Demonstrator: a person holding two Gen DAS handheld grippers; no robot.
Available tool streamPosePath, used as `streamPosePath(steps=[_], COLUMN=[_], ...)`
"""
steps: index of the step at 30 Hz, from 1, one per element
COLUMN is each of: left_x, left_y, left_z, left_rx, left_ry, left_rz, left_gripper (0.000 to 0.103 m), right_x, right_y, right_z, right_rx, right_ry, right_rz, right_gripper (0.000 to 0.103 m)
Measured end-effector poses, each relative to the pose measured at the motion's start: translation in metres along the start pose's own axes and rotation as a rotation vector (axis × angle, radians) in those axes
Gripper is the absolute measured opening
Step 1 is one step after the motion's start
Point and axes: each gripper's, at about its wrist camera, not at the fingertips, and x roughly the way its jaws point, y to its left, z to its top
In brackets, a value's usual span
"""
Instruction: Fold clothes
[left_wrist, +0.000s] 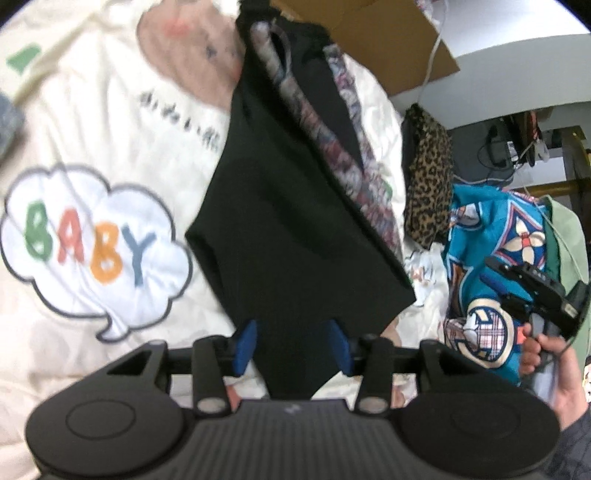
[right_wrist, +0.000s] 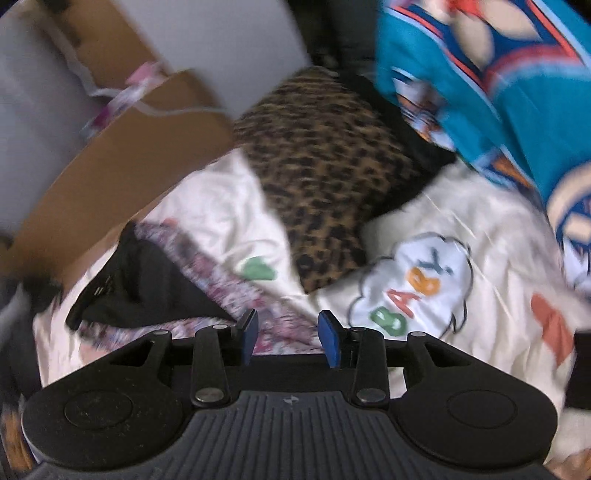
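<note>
Both grippers stand with their blue pads parted and nothing pinched between them: the left gripper (left_wrist: 291, 345) hangs above one black garment (left_wrist: 295, 206), folded into a long slab with a floral-patterned band along its right edge, lying on a cream bedcover (left_wrist: 92, 122). On that cover, left of the garment, a white cloud patch (left_wrist: 92, 247) reads "BABY" in green, coral, orange and blue letters; the small dark writing above it is too blurred to read. Right of the garment sit one leopard-print piece (left_wrist: 428, 177) and one teal patterned cloth (left_wrist: 491, 258), with a hand (left_wrist: 554, 362) holding the right gripper (right_wrist: 288, 336), whose own view shows a second "BABY" cloud (right_wrist: 413, 284) and one cardboard box (right_wrist: 122, 170).
</note>
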Motion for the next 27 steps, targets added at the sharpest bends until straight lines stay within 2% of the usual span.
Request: streamPosePath(steps=[4,8,12,17,23,27], left_x=[-0.014,-0.027,-0.040,-0.058,-0.079,-0.095], left_y=[-0.025,-0.049,-0.066,-0.092,-0.117,-0.127], left_z=[0.009,0.019,0.029,0.036,0.046,0.052], left_rx=[0.035,0.051,0.044,0.089,0.139,0.178], left_ry=[-0.024,-0.026,-0.023,-0.036,-0.067,-0.096], left_rz=[0.035,0.063,0.111,0.144,0.120,0.126], left_gripper=[0.050,0.052,0.060,0.063,0.070,0.072], right_x=[-0.024,-0.043,-0.058,-0.078,-0.112,-0.130], right_y=[0.029,0.048,0.066,0.082,0.100,0.123], right_z=[0.010,0.017,0.023,0.021,0.011,0.007], right_rx=[-0.126,-0.195,-0.259,-0.312,-0.348,-0.430], right_ry=[0.044,0.106,0.148,0.166,0.168,0.137], right_rz=[0.015,-0.006,-0.006,0.029,0.040,0.027], right_gripper=[0.048,0.051,0.053,0.063,0.066,0.077])
